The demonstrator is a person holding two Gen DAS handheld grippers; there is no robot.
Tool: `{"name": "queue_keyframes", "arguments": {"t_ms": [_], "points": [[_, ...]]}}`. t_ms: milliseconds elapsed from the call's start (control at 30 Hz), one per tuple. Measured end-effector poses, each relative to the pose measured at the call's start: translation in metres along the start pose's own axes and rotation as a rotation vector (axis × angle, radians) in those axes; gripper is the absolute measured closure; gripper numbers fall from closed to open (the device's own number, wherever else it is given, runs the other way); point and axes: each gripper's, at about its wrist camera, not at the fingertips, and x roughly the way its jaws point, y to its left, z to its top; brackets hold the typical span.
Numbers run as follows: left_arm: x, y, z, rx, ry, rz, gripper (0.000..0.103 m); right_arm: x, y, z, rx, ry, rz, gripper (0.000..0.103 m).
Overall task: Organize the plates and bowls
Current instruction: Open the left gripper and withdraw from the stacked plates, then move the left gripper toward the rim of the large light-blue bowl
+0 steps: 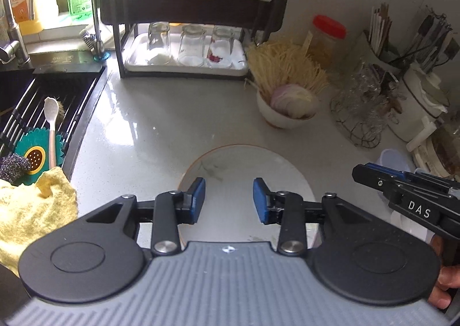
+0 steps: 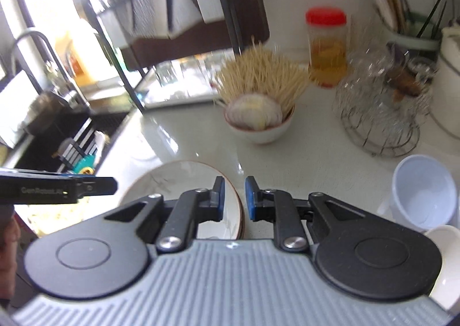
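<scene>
The plate (image 1: 244, 170) lies flat on the counter (image 1: 149, 124) right under my left gripper (image 1: 229, 201), fingers wide apart, with my right gripper (image 2: 233, 199) at its 3 o'clock edge, fingers a little apart, and the bowl (image 1: 283, 117) at 12 o'clock.

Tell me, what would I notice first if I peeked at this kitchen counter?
Probably the big white plate with a brown rim, lying on the counter right under the open left hand-held gripper. Behind it stands a white bowl holding a pale onion half, with a bushy bundle of yellow sticks fanned out behind it. A red-lidded jar stands further back by the wall.
</scene>
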Motion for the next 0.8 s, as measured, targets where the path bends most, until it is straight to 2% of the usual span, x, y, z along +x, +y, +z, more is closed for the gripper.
{"name": "queue_keyframes", "arguments": {"t_ms": [167,433,600,800], "points": [[-0.039,-0.033,-0.02,0.001,-0.066,-0.017,0.061,-0.051,-0.003,-0.005,-0.011,-0.069,0.014,0.084],[-0.097,-0.08,-0.064,-0.009,-0.119,-0.022,0.061,-0.12,-0.019,-0.029,-0.03,-0.09,0.007,0.084],[-0.108,-0.106,-0.084,0.018,-0.121,-0.059,0.061,-0.157,-0.026,-0.054,-0.017,-0.121,-0.026,0.084],[-0.107,-0.137,-0.097,0.057,-0.104,-0.109,0.061,-0.183,-0.044,-0.077,0.039,-0.126,-0.079,0.084]]}}
